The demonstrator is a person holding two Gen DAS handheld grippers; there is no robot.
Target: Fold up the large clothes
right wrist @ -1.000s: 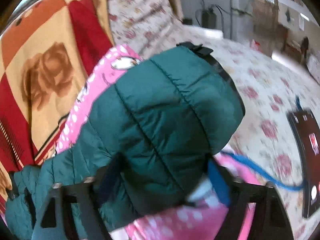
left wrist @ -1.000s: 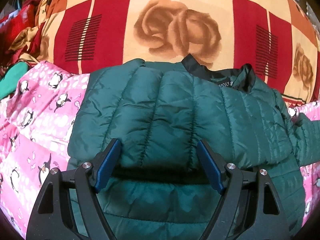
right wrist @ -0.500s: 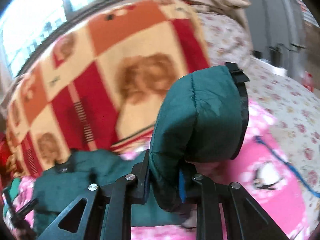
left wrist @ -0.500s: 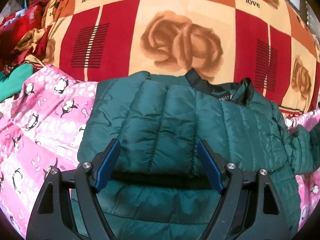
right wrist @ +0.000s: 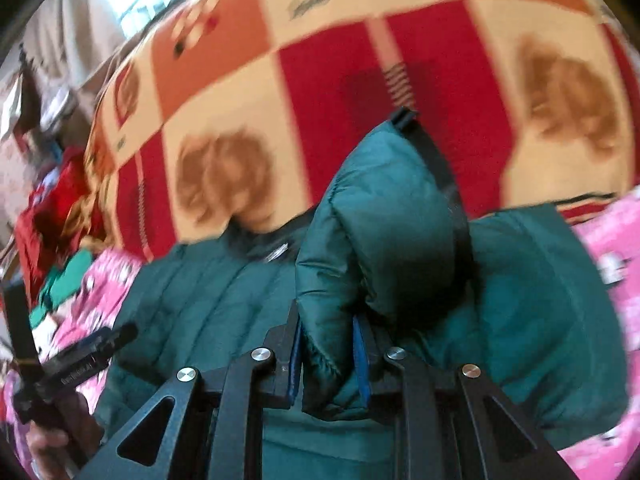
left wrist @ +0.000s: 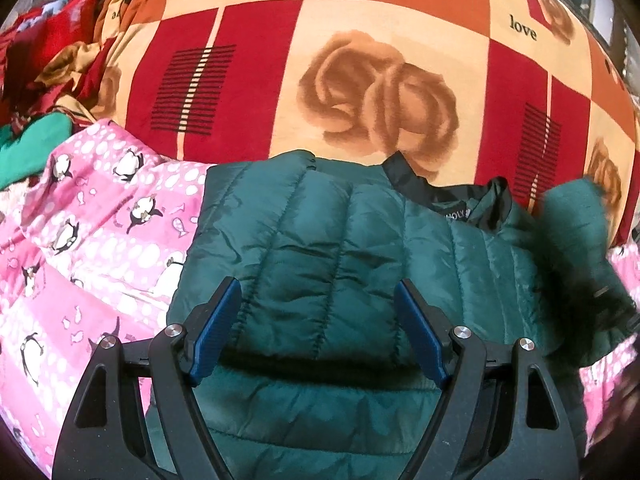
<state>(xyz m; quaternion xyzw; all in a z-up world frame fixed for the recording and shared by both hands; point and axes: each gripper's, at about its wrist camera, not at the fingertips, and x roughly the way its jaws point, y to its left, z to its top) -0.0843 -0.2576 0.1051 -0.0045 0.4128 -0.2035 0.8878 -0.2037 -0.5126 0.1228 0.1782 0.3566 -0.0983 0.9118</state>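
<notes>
"love" on blanket (left wrist: 360, 80) behind jacket (left wrist: 320, 248)

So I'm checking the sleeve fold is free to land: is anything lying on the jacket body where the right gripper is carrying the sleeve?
Nothing visible does. The right gripper is shut on the sleeve, and the green jacket lies bare. The left gripper hangs open at its near side, not touching the sleeve.

1. The left gripper (left wrist: 318, 328) has its blue-padded fingers (left wrist: 214, 328) spread wide, nothing between them.
2. The right gripper (right wrist: 328, 356) has its fingers (right wrist: 362, 354) pressed close together, pinching a fold of green padded fabric.
3. In the right wrist view, a hand (right wrist: 60, 436) grips the other tool's handle at lower left.
</notes>
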